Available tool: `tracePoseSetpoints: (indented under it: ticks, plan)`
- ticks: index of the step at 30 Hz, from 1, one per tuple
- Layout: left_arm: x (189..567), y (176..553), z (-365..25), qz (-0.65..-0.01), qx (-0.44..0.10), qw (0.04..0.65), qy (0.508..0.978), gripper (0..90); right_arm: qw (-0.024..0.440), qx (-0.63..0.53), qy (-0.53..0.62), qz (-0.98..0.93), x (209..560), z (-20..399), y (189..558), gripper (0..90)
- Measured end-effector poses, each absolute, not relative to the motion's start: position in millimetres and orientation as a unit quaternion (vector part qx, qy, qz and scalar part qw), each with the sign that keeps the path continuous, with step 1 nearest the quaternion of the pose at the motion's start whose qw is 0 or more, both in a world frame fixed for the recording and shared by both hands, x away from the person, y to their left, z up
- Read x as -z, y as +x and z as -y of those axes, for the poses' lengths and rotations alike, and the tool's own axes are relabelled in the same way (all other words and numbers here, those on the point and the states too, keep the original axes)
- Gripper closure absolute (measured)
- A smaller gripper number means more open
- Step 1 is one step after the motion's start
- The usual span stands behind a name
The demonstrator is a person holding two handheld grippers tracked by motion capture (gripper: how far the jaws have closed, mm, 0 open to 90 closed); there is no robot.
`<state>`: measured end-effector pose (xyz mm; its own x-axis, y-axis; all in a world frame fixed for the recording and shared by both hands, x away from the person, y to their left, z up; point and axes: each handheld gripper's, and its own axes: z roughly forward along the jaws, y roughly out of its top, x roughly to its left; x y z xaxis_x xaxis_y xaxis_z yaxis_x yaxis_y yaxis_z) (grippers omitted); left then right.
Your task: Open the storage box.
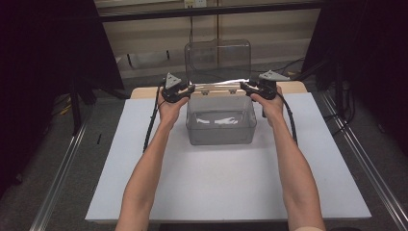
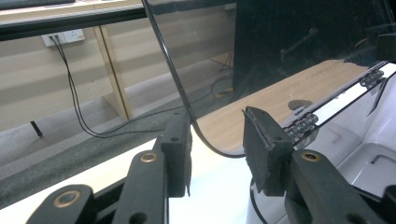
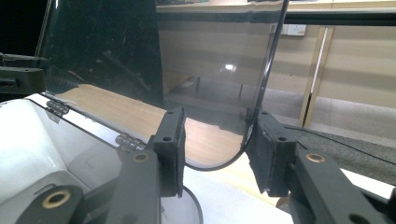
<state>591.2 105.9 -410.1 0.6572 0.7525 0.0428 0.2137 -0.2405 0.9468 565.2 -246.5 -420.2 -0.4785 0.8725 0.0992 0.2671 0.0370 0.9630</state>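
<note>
Both claws, left claw [image 1: 188, 89] and right claw [image 1: 244, 86], stand apart around the raised clear hinged plastic lid [image 1: 218, 60] of the transparent box [image 1: 221, 126] mid-desk [image 1: 221, 183]: light, stiff, slick, best pinched at lower corners.

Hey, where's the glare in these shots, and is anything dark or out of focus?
High view: bright glare strip along the clear box hinge edge below the raised lid, upper corners nearly black. Left gripper view: near jaws soft, white table blown out. Right gripper view: small light reflection on the lid.
</note>
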Motion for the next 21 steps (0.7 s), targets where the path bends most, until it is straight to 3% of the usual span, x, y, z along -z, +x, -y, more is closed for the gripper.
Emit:
tracePoseSetpoints:
  ticks: [21]
  plan:
    - [415.7,596.5,-107.4,-0.348,-0.232,0.538,0.731,53.7,0.244,-0.551,0.456,-0.655,422.6,249.5,570.0,54.9]
